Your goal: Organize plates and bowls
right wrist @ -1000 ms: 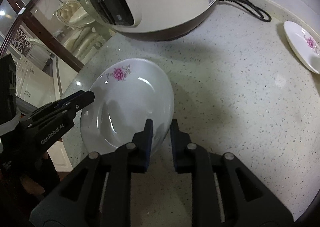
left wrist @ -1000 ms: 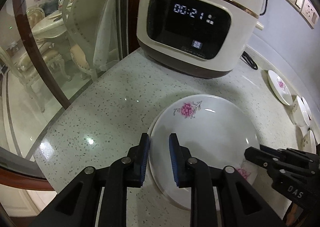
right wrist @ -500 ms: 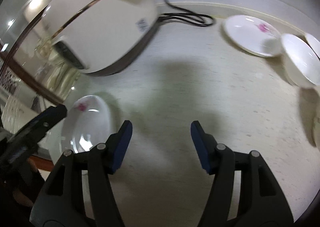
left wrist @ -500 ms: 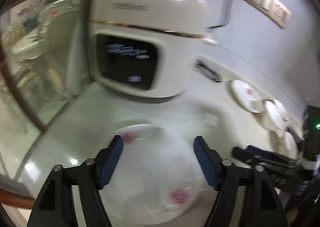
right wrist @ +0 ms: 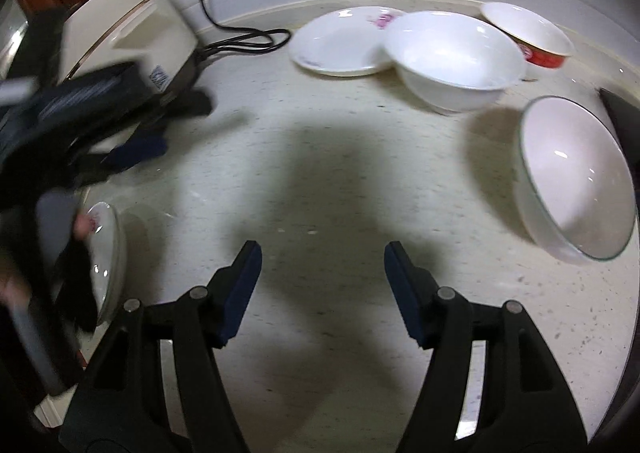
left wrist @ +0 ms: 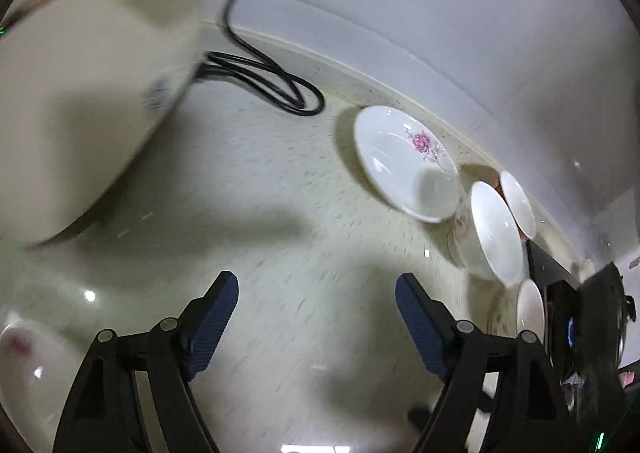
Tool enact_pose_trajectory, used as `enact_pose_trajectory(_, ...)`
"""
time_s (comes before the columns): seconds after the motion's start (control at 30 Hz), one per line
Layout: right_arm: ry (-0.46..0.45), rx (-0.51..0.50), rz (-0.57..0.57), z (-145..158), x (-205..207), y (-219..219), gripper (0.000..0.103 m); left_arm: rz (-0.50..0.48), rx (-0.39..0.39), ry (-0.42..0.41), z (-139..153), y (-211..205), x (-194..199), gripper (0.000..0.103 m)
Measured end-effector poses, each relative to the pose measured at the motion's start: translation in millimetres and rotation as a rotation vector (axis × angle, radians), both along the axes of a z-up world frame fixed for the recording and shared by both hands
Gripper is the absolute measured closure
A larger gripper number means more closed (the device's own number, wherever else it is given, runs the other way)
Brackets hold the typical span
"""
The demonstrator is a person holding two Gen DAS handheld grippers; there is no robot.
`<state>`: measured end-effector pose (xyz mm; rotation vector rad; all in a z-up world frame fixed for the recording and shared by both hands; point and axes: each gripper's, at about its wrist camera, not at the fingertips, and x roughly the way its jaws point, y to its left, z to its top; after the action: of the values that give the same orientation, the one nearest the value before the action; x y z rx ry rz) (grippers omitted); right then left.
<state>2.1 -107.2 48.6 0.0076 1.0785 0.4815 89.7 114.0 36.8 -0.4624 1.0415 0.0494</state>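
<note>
Over the speckled counter (right wrist: 320, 101) both the left gripper (left wrist: 316, 317) and the right gripper (right wrist: 322, 279) hang with jaws opening and nothing between them, so I judge the next pick, the flowered plate (right wrist: 340, 45) by the back wall beside the white bowl (right wrist: 452, 53), needs a low approach to its free rim.

No legible text; sticker on cooker (right wrist: 158, 76) blurred, perhaps a code.

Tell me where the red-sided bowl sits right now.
In the right wrist view, the red-sided bowl sits upper right by the back edge, just behind the large white bowl.
</note>
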Motion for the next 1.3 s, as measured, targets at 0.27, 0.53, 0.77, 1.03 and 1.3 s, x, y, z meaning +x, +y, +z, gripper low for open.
enact_pose_trajectory(0.27, 0.005, 0.002, 0.003, -7.0, 7.4, -17.3, 0.032, -0.019, 0.008, -0.019, -16.8, -27.7, 74.4, 0.021)
enact_pose_trajectory(0.53, 0.009, 0.018, 0.015, -8.8, 13.6, -27.8, 0.031, 0.064, 0.011, 0.02, -34.1, -23.8, 126.8, 0.024)
enact_pose_trajectory(0.77, 0.028, 0.038, -0.007, -12.8, 19.4, -37.5, 0.031, -0.003, 0.178, 0.025, -37.2, -38.0, 146.2, 0.079)
enact_pose_trajectory(1.03, 0.025, 0.04, -0.007, -9.3, 19.0, -39.4, 0.031, -0.005, 0.149, 0.01, -36.8, -33.3, 118.4, 0.085)
enact_pose_trajectory(1.3, 0.019, 0.044, -0.016, -2.7, 11.9, -40.6, 0.031, -0.026, 0.13, 0.021, -36.9, -30.3, 48.6, 0.083)
